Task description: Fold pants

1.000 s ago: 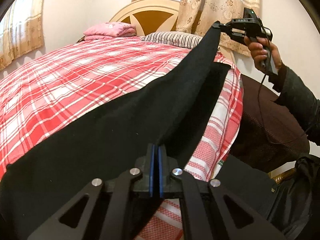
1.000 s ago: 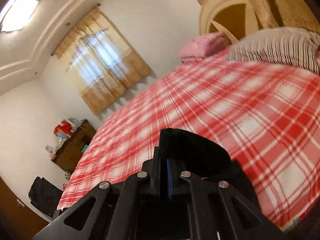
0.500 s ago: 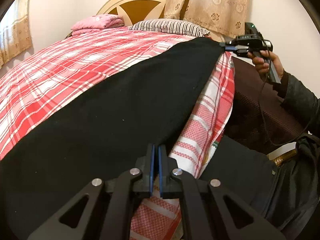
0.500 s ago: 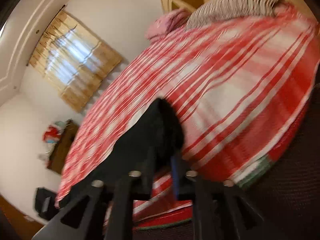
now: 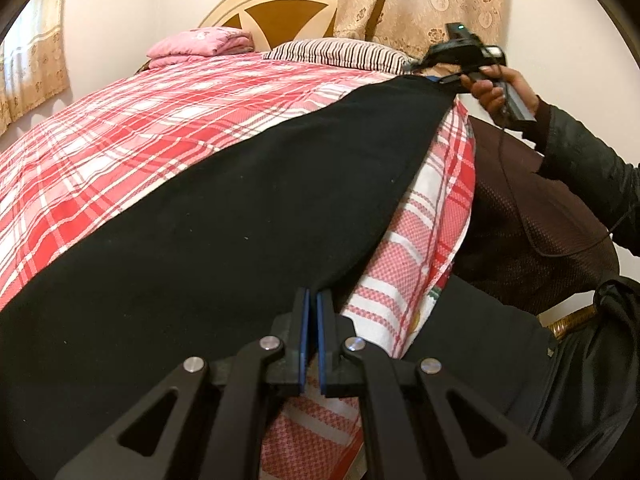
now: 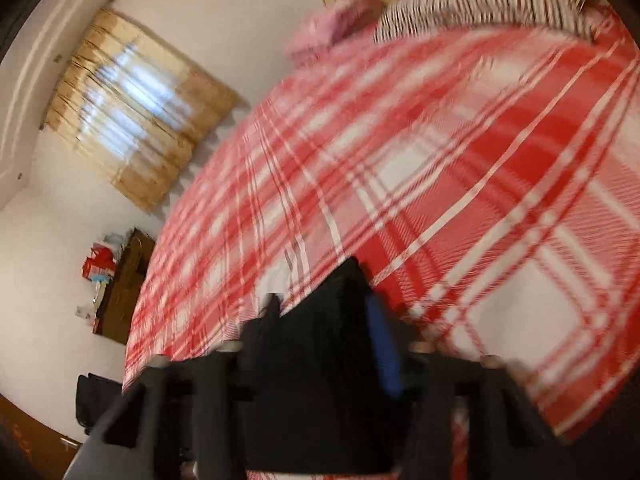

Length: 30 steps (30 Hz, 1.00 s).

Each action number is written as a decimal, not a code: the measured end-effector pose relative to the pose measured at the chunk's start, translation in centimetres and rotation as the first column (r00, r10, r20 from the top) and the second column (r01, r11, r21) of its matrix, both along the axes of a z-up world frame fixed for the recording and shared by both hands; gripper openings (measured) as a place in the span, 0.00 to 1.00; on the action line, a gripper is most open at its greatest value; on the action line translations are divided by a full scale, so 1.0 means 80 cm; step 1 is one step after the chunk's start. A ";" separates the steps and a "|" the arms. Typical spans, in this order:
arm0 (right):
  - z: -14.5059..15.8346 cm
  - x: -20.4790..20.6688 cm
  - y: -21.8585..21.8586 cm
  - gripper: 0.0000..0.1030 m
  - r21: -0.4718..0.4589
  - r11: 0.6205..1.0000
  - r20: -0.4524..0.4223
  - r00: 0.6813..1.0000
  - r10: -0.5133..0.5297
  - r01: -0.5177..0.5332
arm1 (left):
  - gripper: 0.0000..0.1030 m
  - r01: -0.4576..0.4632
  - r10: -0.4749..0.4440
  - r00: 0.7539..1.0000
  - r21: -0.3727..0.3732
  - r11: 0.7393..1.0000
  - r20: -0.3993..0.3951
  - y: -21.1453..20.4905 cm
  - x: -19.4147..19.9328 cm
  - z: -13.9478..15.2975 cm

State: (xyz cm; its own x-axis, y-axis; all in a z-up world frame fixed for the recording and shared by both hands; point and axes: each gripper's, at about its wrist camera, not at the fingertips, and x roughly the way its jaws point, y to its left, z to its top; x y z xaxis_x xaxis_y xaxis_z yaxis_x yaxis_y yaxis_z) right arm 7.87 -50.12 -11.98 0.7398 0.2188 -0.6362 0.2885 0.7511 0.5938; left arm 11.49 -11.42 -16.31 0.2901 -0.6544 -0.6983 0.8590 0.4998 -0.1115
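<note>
On the plaid bed [image 5: 168,128], black pants [image 5: 224,232] stretch between both gripping tongs, left [image 5: 313,300] and right [image 6: 320,304].

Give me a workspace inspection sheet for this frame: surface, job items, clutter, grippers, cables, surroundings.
Surface: bed with a red and white plaid sheet; the sheet hangs over the near edge.
Job's things: black pants spread flat along the near edge of the bed.
Clutter: striped pillow and folded pink cloth at the headboard.
Grippers: left gripper shut at the pants' near edge. Right gripper at the far corner; its jaws have just been closing, with black cloth between them in its blurred wrist view.
Cables: thin black cable hangs from the right gripper's handle.
Surroundings: curtains, wooden headboard, small cabinet by the wall.
</note>
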 end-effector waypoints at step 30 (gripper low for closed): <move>0.021 -0.078 0.074 0.43 -0.340 0.940 0.076 0.994 0.073 -0.043 | 0.05 -0.059 0.059 0.998 0.003 0.998 0.032 -0.004 -0.009 0.000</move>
State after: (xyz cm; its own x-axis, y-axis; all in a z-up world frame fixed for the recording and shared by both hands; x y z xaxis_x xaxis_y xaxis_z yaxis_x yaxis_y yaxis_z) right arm 1.60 -44.17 -10.30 0.7875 0.0467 -0.6145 0.1975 0.9254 0.3235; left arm 10.79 -11.75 -16.29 0.3502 -0.6326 -0.6908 0.8309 0.5502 -0.0826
